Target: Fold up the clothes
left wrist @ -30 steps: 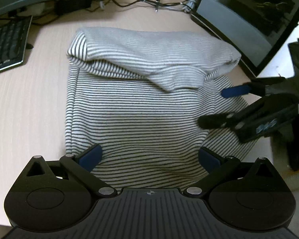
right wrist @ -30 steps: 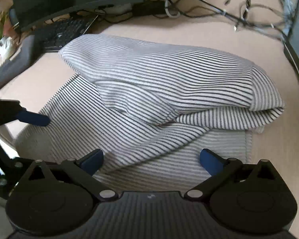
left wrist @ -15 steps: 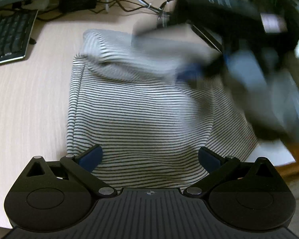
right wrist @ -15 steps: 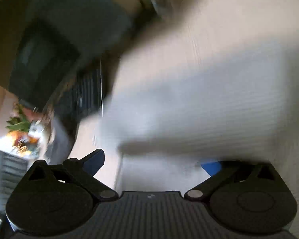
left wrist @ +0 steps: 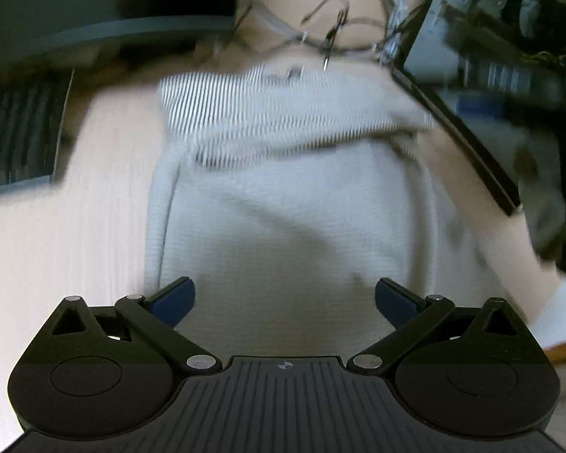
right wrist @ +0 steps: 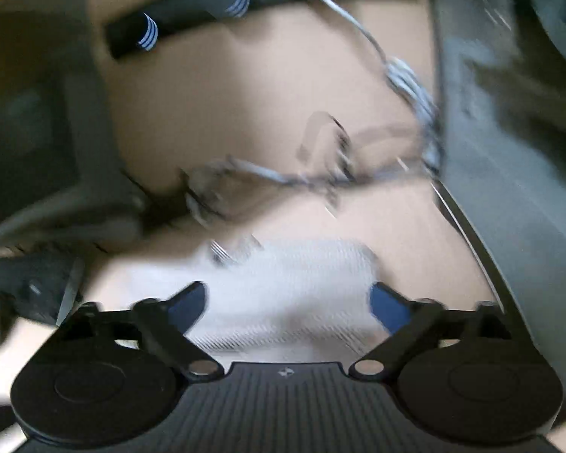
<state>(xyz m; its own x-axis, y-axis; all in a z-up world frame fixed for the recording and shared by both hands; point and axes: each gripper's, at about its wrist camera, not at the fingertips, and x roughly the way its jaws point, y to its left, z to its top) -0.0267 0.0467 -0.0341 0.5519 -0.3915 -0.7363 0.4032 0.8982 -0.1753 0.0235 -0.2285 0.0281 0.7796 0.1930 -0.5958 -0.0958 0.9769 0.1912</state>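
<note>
The grey-and-white striped garment [left wrist: 294, 207] lies on the light wooden desk [left wrist: 75, 245], its far end folded over into a thick roll [left wrist: 283, 120]. My left gripper [left wrist: 285, 302] is open above the garment's near edge, with nothing between its fingers. In the right wrist view, which is heavily blurred, my right gripper [right wrist: 286, 302] hangs over the garment's far fold [right wrist: 290, 275]. Its jaws are closing and striped cloth shows between the blue fingertips, but I cannot see the pads pressing on it.
A keyboard [left wrist: 15, 136] and a monitor base [left wrist: 94, 30] stand at the far left. A dark screen [left wrist: 490, 94] leans at the right. Tangled cables [right wrist: 283, 177] lie just beyond the garment.
My right gripper swung from the garment's right side across to its far end near the cables, and its jaws narrowed. The left gripper lifted slightly, staying open.
</note>
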